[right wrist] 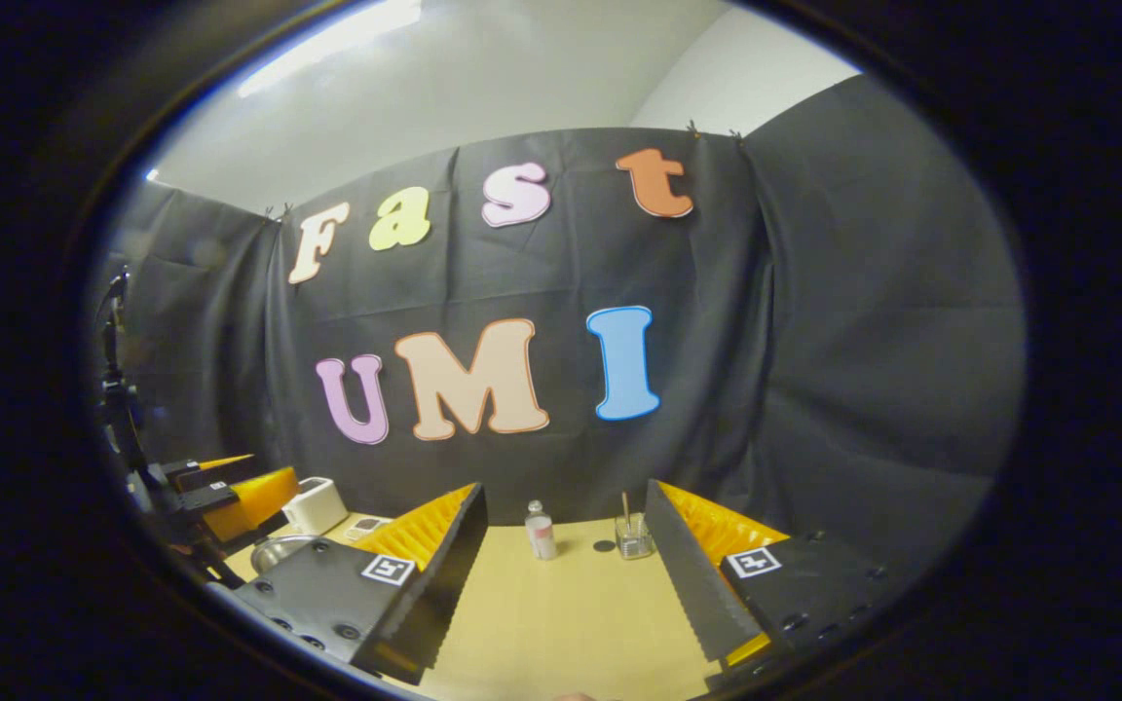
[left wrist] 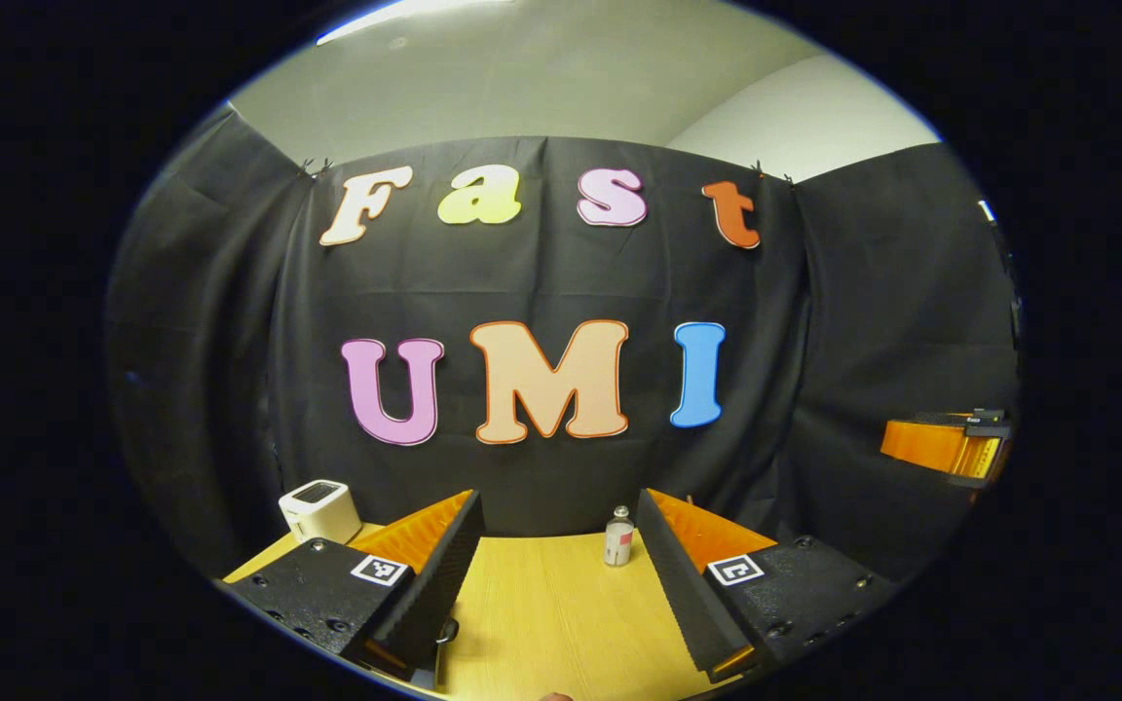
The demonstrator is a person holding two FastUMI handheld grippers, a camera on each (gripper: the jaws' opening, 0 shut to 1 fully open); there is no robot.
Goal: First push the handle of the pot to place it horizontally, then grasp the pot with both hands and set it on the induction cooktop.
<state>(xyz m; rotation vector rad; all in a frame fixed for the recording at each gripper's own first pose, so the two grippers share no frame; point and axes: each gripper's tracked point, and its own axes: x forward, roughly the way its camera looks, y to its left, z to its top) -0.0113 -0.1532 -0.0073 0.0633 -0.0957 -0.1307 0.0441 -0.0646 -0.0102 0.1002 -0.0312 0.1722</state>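
Maybe pot [right wrist: 280,551] at 8 o'clock, mostly hidden. Both left gripper [left wrist: 553,584] and right gripper [right wrist: 561,584] fingers wide apart over wooden table [left wrist: 551,623]; small bottle [left wrist: 618,536] at 12 o'clock.

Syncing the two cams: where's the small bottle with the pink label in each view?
Left gripper view: small bottle stands at the table's far edge, just beside the right-hand finger.
Right gripper view: bottle stands mid-gap between the fingers, left of a glass jar.
Shared landmark: white box, far left.

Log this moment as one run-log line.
left claw: open, above light wooden table | right claw: open, empty | small clear bottle: upright on table | shiny metal pot: untouched
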